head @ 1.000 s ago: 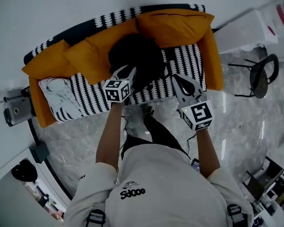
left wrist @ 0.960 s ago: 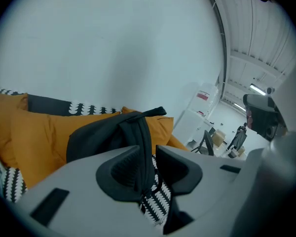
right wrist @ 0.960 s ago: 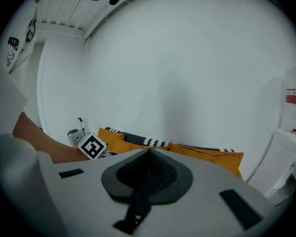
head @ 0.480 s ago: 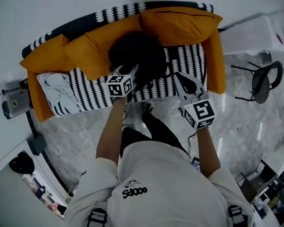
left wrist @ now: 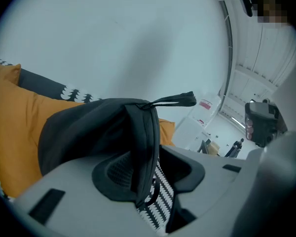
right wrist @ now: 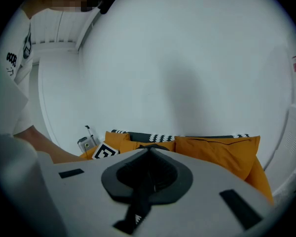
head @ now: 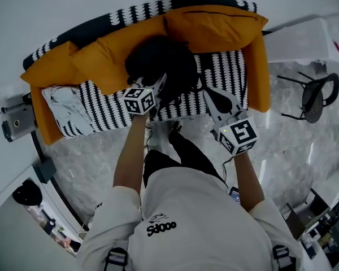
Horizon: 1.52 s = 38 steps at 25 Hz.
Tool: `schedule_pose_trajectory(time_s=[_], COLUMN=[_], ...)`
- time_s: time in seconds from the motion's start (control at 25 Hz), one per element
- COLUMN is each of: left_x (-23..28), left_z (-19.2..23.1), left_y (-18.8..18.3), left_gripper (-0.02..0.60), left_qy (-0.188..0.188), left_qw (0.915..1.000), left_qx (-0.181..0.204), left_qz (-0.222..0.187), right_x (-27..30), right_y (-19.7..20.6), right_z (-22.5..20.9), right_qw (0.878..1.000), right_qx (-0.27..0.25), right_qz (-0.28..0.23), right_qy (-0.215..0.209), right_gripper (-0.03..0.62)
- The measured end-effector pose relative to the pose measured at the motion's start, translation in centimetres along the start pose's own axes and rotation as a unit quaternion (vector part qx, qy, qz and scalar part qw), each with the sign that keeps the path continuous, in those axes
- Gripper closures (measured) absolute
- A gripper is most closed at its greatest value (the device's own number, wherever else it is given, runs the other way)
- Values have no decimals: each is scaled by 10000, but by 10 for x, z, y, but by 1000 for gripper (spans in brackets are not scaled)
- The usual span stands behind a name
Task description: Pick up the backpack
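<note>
Black backpack [head: 161, 66] near front edge of sofa [head: 101, 110]

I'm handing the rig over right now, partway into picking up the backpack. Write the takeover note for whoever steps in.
Left gripper: jaws opening; the backpack's padded strap stands between them, not clamped.
Right gripper: jaws shut on a thin black strap.
Backpack: on the patterned sofa, in front of the orange cushions.
Done: both grippers are at the backpack and the right one has a grip.
Left: close the left jaws on the padded strap, then lift. The backpack does not look raised yet.
</note>
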State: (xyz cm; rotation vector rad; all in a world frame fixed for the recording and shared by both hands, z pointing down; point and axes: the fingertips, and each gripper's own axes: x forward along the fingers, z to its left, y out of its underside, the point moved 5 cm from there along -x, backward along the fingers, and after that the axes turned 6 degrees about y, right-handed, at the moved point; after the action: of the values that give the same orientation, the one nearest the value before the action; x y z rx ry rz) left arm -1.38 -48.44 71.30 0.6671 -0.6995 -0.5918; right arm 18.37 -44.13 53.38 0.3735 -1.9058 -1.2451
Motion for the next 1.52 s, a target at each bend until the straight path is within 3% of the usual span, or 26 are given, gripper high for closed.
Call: schedule_pose_trajectory(time_s=[0.28,0.48,0.72,1.0,1.2,1.4,1.52], left_x=[28,42,71,99,101,101,97], left_z=[-7,4,2,10,20,15,6], left_y=[-3,-7,-8,-22,-25,-25,-27], left_gripper=[407,405,390,395,485,526,539], left_qy=[381,614,707,354,-26,12,73], left_qw=[9992,9950,9964,9955,9942,9952,9971], left_qx=[-68,-702,-415,-565,-663,-588,-330], left_qz=[31,-354,-204,-678,-848,-783,-676], right_x=[5,6,8,5,0,-3,-6], right_y=[1,-3,4,12,19,22,21], right_z=[-9,-13,-23,-45,-60,-65,-66], right_qw=[10000,9993,9995,9993,9989,9987,9988], right_qx=[64,235,270,374,435,466,446], right_qz=[6,-135,-24,47,98,85,61], right_qy=[-67,-255,-146,37,135,168,180], right_gripper=[559,559,559,559,559,559,559])
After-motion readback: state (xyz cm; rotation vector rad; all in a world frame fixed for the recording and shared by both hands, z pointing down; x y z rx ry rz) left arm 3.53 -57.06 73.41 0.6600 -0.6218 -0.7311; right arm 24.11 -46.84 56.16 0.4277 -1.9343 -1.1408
